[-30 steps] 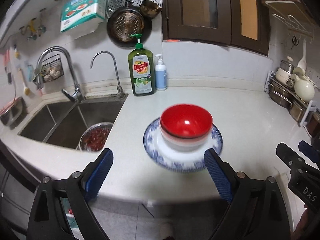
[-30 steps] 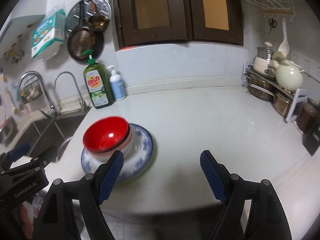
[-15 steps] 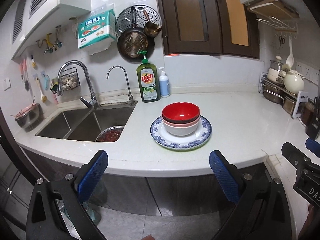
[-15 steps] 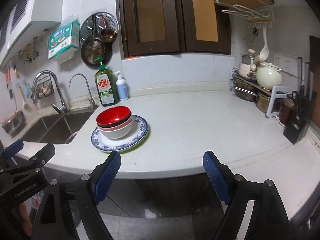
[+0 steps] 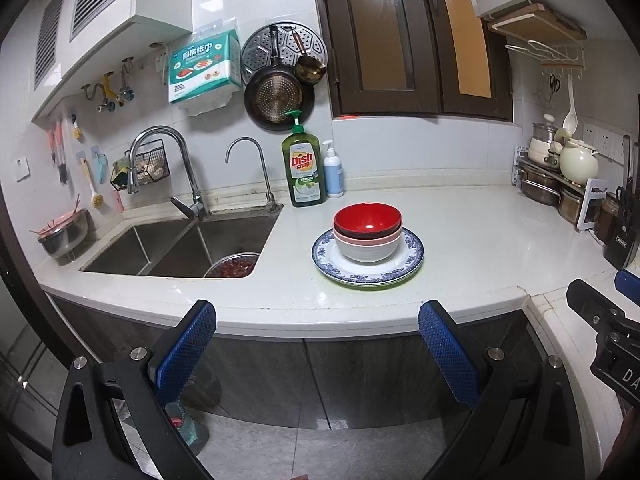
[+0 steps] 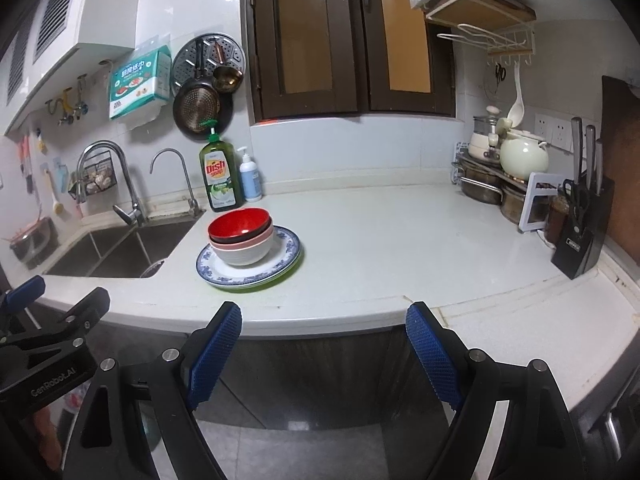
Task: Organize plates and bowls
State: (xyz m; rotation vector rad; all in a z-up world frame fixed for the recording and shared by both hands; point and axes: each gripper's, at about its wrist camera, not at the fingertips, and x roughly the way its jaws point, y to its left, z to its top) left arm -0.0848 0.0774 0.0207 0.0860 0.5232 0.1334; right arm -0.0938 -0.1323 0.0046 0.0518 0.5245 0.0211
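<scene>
A red bowl point(image 5: 367, 219) sits nested on a pink bowl and a white bowl point(image 5: 366, 249), all on a blue-rimmed plate point(image 5: 404, 266) stacked on a green plate, on the white counter. The stack also shows in the right wrist view point(image 6: 240, 226). My left gripper point(image 5: 316, 332) is open and empty, well back from the counter edge. My right gripper point(image 6: 322, 332) is open and empty, also back from the counter, to the right of the stack.
A double sink point(image 5: 176, 244) with a strainer of red food point(image 5: 234, 266) lies left of the stack. Dish soap point(image 5: 302, 168) and a pump bottle point(image 5: 333, 174) stand at the wall. Pots and a teapot point(image 6: 520, 156) and a knife block point(image 6: 580, 240) stand at the right.
Both grippers have pulled back and away from the counter, so the stack of bowls and plates looks smaller and farther. The stack has not moved.
</scene>
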